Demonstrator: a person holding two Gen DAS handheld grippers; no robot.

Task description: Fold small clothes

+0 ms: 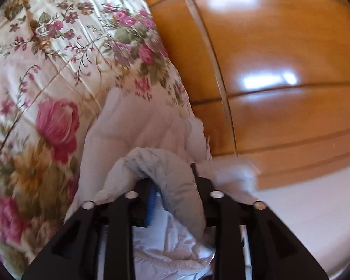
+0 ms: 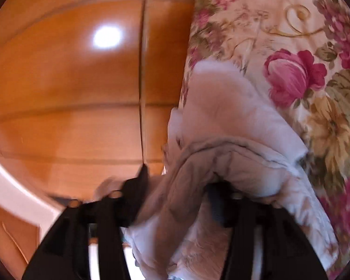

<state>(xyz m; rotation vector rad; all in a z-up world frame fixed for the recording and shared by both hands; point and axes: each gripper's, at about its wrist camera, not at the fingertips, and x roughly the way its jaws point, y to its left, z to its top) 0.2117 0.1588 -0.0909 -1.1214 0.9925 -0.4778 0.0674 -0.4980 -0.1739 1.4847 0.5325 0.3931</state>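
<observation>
A small white garment [image 1: 140, 128] hangs bunched in front of the floral bedspread [image 1: 46, 70]. My left gripper [image 1: 172, 182] is shut on a thick fold of it, and the cloth drapes over and hides the fingertips. In the right wrist view the same white garment [image 2: 233, 116] spreads toward the floral bedspread [image 2: 315, 58]. My right gripper [image 2: 177, 186] is shut on a gathered fold of it, with cloth covering the right finger. Both views are blurred by motion.
A glossy orange wooden wardrobe [image 1: 280, 70] with panel grooves fills the side beyond the bed, and it also shows in the right wrist view [image 2: 70, 81]. A white surface [image 1: 303, 221] lies below it.
</observation>
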